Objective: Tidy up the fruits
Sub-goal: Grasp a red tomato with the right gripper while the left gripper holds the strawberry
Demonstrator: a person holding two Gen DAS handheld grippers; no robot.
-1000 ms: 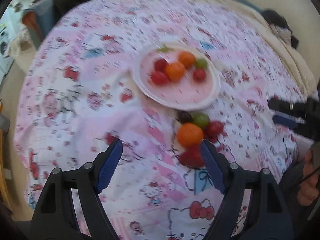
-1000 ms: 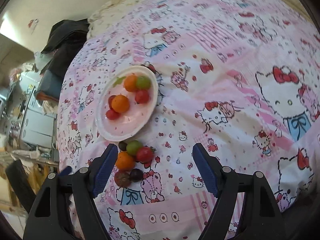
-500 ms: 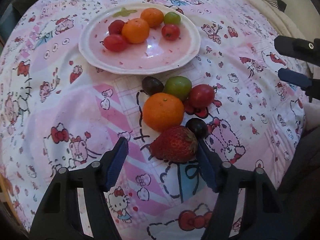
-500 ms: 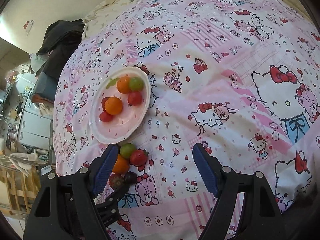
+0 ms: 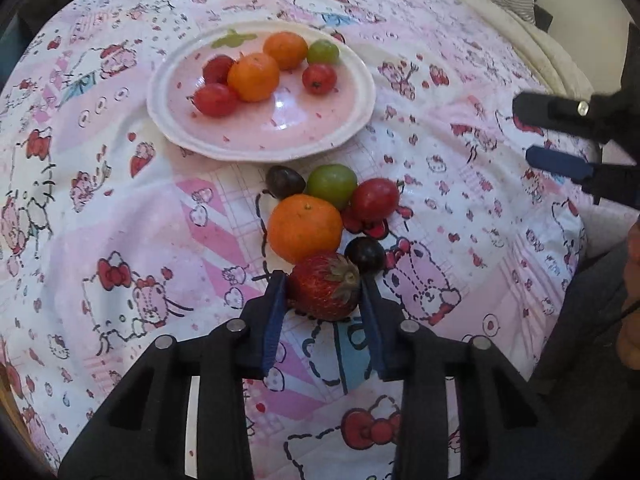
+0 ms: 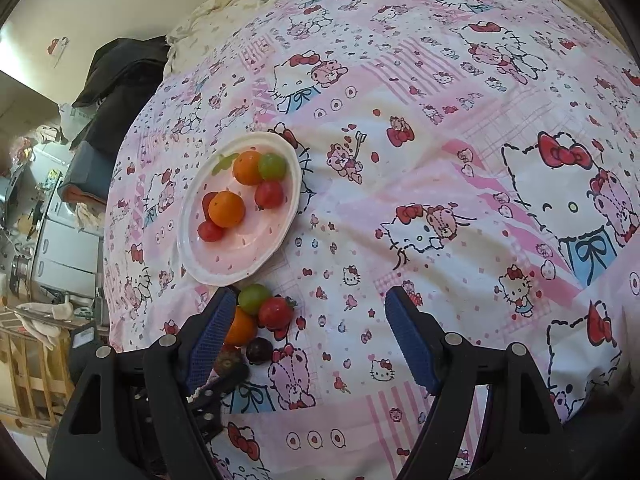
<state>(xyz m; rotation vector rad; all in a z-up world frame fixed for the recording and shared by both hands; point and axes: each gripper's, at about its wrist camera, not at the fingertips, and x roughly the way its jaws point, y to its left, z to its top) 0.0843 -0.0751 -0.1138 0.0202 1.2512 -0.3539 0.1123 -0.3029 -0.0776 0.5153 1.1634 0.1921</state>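
A pink plate [image 5: 344, 128] [image 6: 288, 184] holds two oranges, red tomatoes and a green grape. Below it on the bedsheet lies a pile: an orange [image 5: 305, 227], a green grape [image 5: 332, 186], a red tomato [image 5: 375, 199], two dark grapes [image 5: 285, 181] and a strawberry [image 5: 323, 286]. My left gripper [image 5: 323, 292] has its blue pads closed against both sides of the strawberry, which rests on the sheet. My right gripper [image 6: 308, 320] is open and empty, hovering right of the pile; it also shows in the left wrist view [image 5: 560, 140].
A pink Hello Kitty bedsheet [image 6: 440, 160] covers the bed. Dark clothes [image 6: 116, 80] lie at the bed's far left corner. Cabinets and clutter [image 6: 52, 248] stand left of the bed. A cream blanket [image 5: 520, 40] lies along the far edge.
My left gripper came down to the pile and closed its jaws onto the strawberry. My right gripper stayed open and drifted slightly.
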